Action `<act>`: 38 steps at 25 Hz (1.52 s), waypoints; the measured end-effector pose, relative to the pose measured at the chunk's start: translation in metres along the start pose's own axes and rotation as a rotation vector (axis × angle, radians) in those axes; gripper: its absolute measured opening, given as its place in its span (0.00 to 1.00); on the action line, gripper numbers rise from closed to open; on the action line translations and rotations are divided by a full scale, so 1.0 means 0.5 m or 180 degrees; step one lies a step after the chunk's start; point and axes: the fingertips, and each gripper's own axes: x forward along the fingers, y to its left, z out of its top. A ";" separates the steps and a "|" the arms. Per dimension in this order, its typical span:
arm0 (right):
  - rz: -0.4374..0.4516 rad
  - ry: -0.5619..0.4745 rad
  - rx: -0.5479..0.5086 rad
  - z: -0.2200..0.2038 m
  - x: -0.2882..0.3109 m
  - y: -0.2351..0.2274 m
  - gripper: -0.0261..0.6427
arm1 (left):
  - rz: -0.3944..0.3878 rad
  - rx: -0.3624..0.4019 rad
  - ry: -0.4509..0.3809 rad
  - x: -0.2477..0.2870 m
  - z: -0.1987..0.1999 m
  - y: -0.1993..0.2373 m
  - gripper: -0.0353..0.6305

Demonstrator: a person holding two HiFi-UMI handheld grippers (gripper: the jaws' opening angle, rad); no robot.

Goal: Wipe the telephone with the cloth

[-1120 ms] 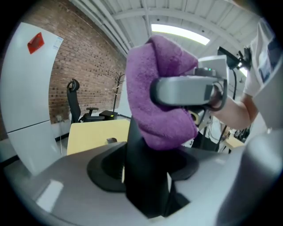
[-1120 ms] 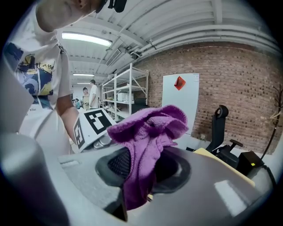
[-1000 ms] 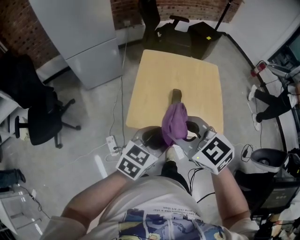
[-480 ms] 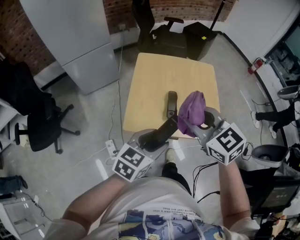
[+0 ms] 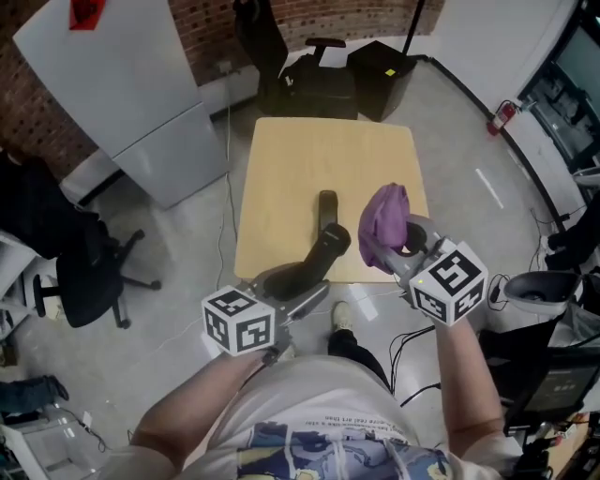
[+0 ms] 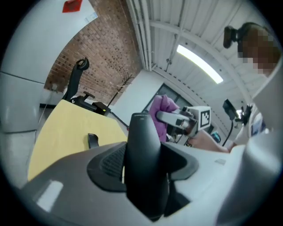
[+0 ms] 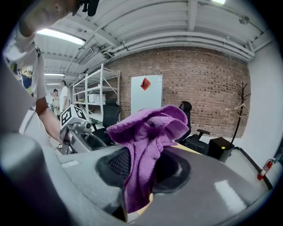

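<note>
Over the near edge of the pale square wooden table [image 5: 281,178], your two tools have drawn apart. A second ago the purple terry cloth [image 5: 382,225] lay bunched over the black plastic telephone handset [image 5: 319,255]. Now your right gripper [image 5: 401,246] has carried it off to the right, clear of the handset. Its jaws are clamped on the cloth, which spills up and over them in a loose fold.

Your left gripper [image 5: 292,284] has rolled in your hand while staying roughly where it was. Its jaws are closed on the lower end of the handset, so the rest sticks up and out over the table edge, bare. That reads as one pass finished and a fresh face turned toward the cloth. The wiping looks only partly done, and your next stroke needs the cloth brought back against the handset.

On the tabletop, just beyond the handset's tip, lies a small dark oblong object [image 5: 326,204], too small to identify. Around the table you have a grey concrete floor [image 5: 187,272], a red brick wall [image 5: 206,28], a tall grey cabinet with a red sticker [image 5: 122,103] and a black office chair [image 5: 84,272] to your left.
</note>
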 end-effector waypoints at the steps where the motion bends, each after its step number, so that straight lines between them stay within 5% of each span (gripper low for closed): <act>1: 0.0032 0.0015 0.0010 -0.007 0.004 0.003 0.20 | -0.0052 -0.0091 -0.0038 0.004 0.006 -0.003 0.44; 22: 0.0888 -0.0020 0.0050 -0.046 0.041 0.096 0.20 | -0.0619 -0.1575 -0.0801 0.073 0.108 -0.004 0.44; 38: 0.1542 0.0063 -0.0062 -0.087 0.027 0.145 0.20 | -0.0968 -0.1892 -0.1175 0.095 0.179 0.003 0.44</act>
